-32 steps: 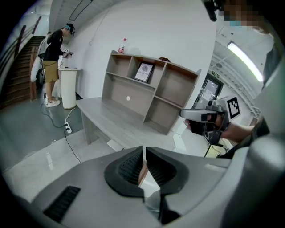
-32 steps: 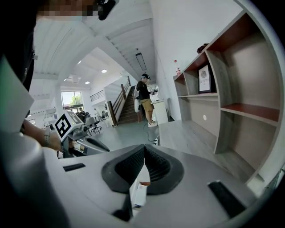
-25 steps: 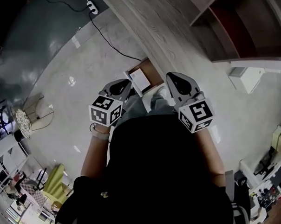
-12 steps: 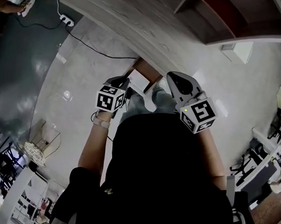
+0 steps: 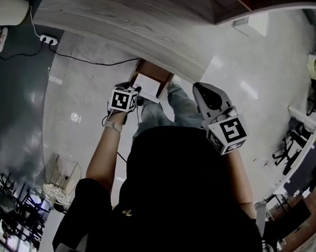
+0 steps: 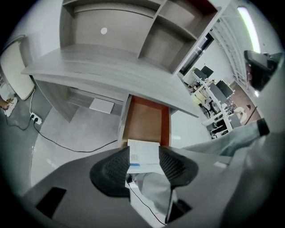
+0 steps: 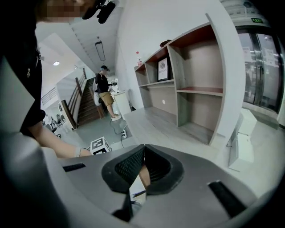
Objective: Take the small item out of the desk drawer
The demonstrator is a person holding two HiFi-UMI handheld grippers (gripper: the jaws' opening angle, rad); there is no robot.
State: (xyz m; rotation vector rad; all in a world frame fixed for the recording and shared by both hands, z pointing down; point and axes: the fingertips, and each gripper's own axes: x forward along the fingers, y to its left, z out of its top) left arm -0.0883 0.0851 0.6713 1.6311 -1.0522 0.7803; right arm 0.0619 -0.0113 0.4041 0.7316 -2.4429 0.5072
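Note:
The desk drawer (image 5: 163, 76) stands pulled out from under the grey wooden desk (image 5: 126, 22), its brown bottom (image 6: 144, 120) bare at the back. A small white box (image 5: 146, 85) with a blue-printed label lies at the drawer's near end. My left gripper (image 5: 135, 92) hangs right over it. Its jaws are opening, and the white box (image 6: 144, 156) shows in the gap between the left gripper's (image 6: 143, 149) jaws without the pads pressing on it. My right gripper (image 5: 198, 87) is held up to the right of the drawer, shut and empty; the right gripper's (image 7: 144, 149) jaws meet at the tips.
The person's jeans-clad legs (image 5: 179, 111) stand just before the drawer. A black cable (image 5: 87, 60) runs over the floor to a power strip (image 5: 47, 39) on the left. Open shelves (image 7: 196, 89) rise behind the desk. Another person (image 7: 106, 91) stands far off by a staircase.
The head view has swung so the desk sits higher and nearer. My left gripper has moved forward over the drawer's white box. The right gripper has stayed about where it was.

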